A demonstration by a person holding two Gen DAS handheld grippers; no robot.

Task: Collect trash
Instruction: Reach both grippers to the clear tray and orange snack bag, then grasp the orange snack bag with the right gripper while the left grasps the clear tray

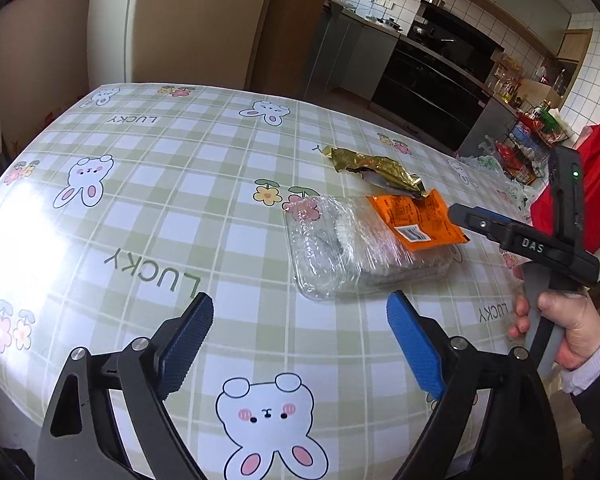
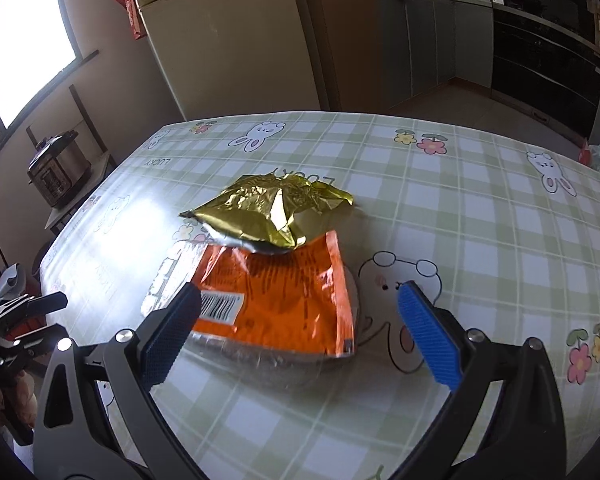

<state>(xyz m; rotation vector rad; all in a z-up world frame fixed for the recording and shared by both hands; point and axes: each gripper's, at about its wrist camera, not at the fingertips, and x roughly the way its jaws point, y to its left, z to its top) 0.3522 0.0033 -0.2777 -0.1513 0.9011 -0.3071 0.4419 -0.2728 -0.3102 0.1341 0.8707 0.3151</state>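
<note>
The trash lay in one pile on the worktop [image 1: 148,208], toward its right edge: a clear plastic tray [image 1: 340,256] with an orange packet [image 2: 276,292] on top and a gold wrapper [image 2: 268,216] over the packet's far end. The left tongs [image 1: 300,320] were spread, nothing between them (just short of the tray). The right tongs [image 2: 300,304] were spread above the orange packet, pads apart from it.

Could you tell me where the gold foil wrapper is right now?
The gold foil wrapper lies mid-table, overlapping the far end of the orange packet, beyond the clear plastic tray.
</note>
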